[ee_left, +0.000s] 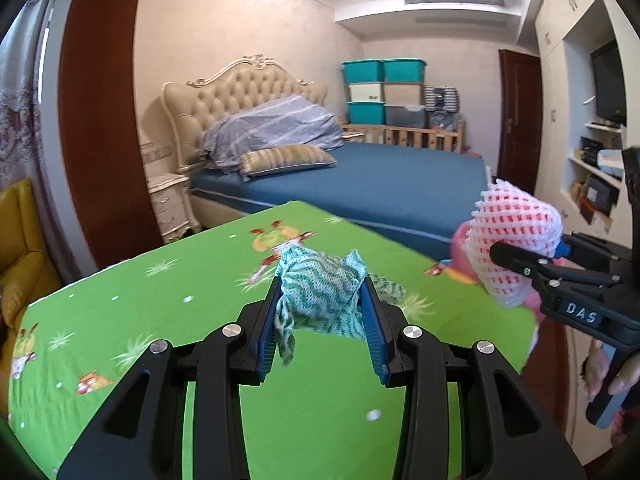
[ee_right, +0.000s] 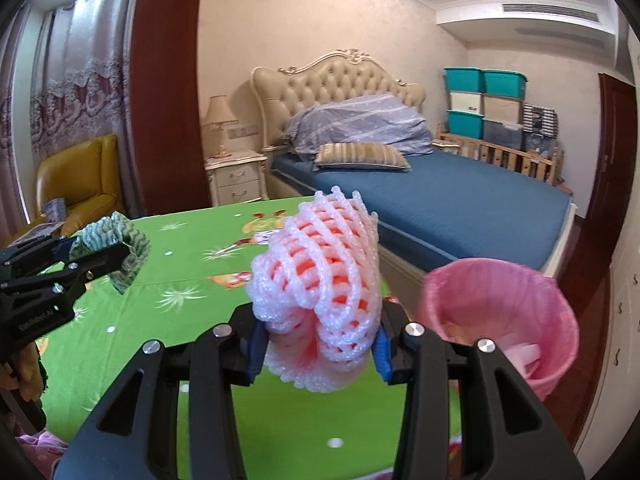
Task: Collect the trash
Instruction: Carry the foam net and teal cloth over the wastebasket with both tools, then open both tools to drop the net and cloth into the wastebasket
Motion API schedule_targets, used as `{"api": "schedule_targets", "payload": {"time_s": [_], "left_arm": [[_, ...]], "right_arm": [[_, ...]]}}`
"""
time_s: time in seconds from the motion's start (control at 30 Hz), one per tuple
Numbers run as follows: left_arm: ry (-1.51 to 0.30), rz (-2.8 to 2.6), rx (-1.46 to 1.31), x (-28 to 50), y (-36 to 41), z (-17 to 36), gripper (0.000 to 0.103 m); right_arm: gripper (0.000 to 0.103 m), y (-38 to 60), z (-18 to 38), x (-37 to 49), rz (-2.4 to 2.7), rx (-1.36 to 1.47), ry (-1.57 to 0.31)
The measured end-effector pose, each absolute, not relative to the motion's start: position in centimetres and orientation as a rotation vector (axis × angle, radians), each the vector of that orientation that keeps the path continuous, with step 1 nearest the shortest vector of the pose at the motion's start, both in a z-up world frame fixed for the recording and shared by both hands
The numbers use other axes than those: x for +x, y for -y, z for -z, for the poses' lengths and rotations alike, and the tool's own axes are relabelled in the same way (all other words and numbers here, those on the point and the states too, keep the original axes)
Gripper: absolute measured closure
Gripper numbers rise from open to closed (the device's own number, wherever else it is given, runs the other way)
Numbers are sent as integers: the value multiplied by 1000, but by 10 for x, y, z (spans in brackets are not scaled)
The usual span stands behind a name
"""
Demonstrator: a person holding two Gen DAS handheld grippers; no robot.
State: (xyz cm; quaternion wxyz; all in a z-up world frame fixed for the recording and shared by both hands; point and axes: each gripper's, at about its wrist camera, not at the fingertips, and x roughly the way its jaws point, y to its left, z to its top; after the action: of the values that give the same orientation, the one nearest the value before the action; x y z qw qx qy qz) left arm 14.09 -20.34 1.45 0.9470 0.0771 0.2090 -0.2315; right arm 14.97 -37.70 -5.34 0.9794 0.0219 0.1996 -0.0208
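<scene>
My left gripper (ee_left: 322, 312) is shut on a crumpled teal-and-white patterned cloth (ee_left: 320, 294), held above the green table (ee_left: 160, 300). That cloth (ee_right: 114, 240) and the left gripper (ee_right: 120, 258) also show at the left edge of the right wrist view. My right gripper (ee_right: 318, 344) is shut on a wad of white foam fruit netting (ee_right: 320, 280) with pink showing through. The same netting (ee_left: 516, 236) appears at the right of the left wrist view, in the right gripper (ee_left: 520, 256). A bin lined with a pink bag (ee_right: 500, 312) stands just past the table's right edge, with pale scraps inside.
A bed with a blue sheet (ee_right: 460, 200) lies beyond the table. A yellow armchair (ee_right: 76, 184) sits at the left by the curtains. White shelves and cupboards (ee_left: 592, 160) line the right wall. A hand (ee_left: 616, 376) grips the right tool's handle.
</scene>
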Motion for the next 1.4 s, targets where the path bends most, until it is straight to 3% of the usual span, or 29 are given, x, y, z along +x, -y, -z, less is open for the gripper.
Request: {"api": "schedule_targets", "payload": {"time_s": [0.53,1.07,1.17,1.27,1.3,1.4], "left_arm": [[-436,721,196,161,334,-39,66],[-504,832,180,203,472,-27,66],[-526,842,159,213,487,-24,66],[-534,865,134,221,495,-24,64],[-537,863,123,224,498,-24,62],[-548,856,90,233,496,-26,38]], "right_arm": [[60,498,47,122,244,-39,-361],[57,593,79,163,302,14,-422],[50,596,80,171,285,15,-419],[21,592,83,179,246,3,-402],[20,594,84,179,252,-4,-393],[20,605,88,180,280,-10,-394]]}}
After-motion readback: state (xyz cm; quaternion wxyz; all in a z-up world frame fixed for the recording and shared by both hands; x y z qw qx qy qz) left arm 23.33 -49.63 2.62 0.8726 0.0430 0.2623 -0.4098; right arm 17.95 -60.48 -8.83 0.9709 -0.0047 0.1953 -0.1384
